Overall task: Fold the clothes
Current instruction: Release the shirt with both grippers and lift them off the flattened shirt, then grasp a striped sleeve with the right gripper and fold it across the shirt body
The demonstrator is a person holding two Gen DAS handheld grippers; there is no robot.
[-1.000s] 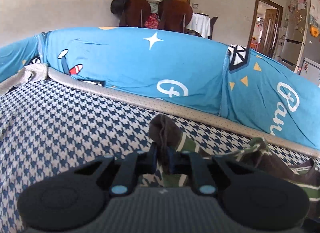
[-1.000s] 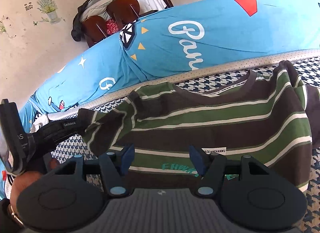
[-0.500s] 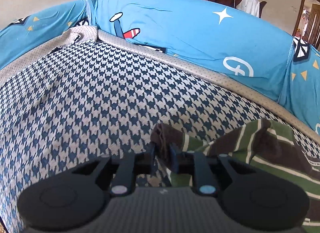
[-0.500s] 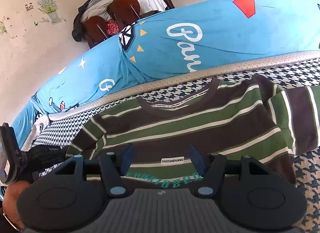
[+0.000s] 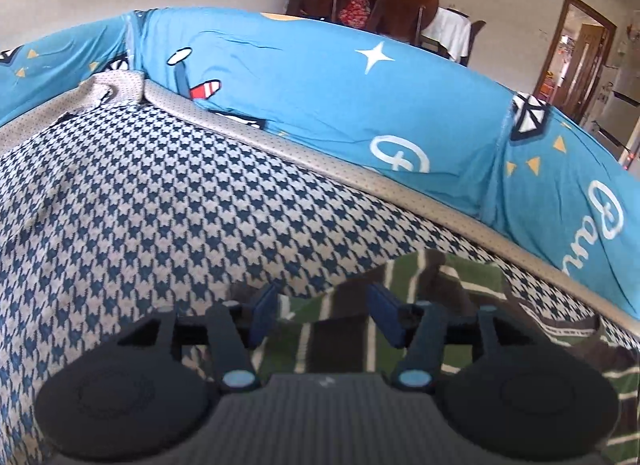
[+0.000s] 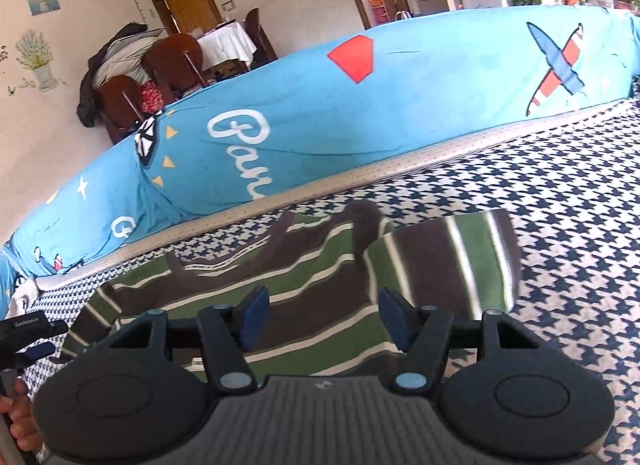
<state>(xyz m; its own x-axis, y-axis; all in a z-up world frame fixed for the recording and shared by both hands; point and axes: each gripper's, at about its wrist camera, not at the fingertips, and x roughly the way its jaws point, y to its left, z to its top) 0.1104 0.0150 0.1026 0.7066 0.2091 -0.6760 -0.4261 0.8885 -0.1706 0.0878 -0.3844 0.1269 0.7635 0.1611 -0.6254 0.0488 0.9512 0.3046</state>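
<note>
Released: my left tongs (image 5: pixel 323 317) were pinching a bunched sleeve end a moment ago, now their jaws stand spread with nothing between them. Striped shirt (image 6: pixel 304 297) has dropped from hanging in the air to lying on the houndstooth cover (image 6: pixel 540 201).

My right tongs (image 6: pixel 322 319) are also spread, jaws wide apart, holding nothing, hovering over the shirt's lower part.

Shirt is green, brown and white striped. It lies mostly flat on the houndstooth cover, neckline toward the grey piped edge (image 6: pixel 360 179) at the far side. From the right wrist view, the sleeve on the right side of the shirt (image 6: pixel 452 261) is flipped over onto or beside the body, stripes running crosswise to the body stripes; slightly blurred. Sleeve on the left side of the shirt sits flat near the left tongs, which show at the left border of that view (image 6: pixel 28 339) with my hand (image 6: pixel 20 417) below it.

From the left wrist view, the shirt (image 5: pixel 460 285) lies under and just right of the left tongs, with the neckline further right near the piped edge (image 5: pixel 320 161).

Blue printed cushion (image 5: pixel 340 105) runs along behind the piped edge, beyond the shirt. Chairs with clothes heaped on them (image 6: pixel 132 65) stand behind the cushion, well apart from the shirt.
</note>
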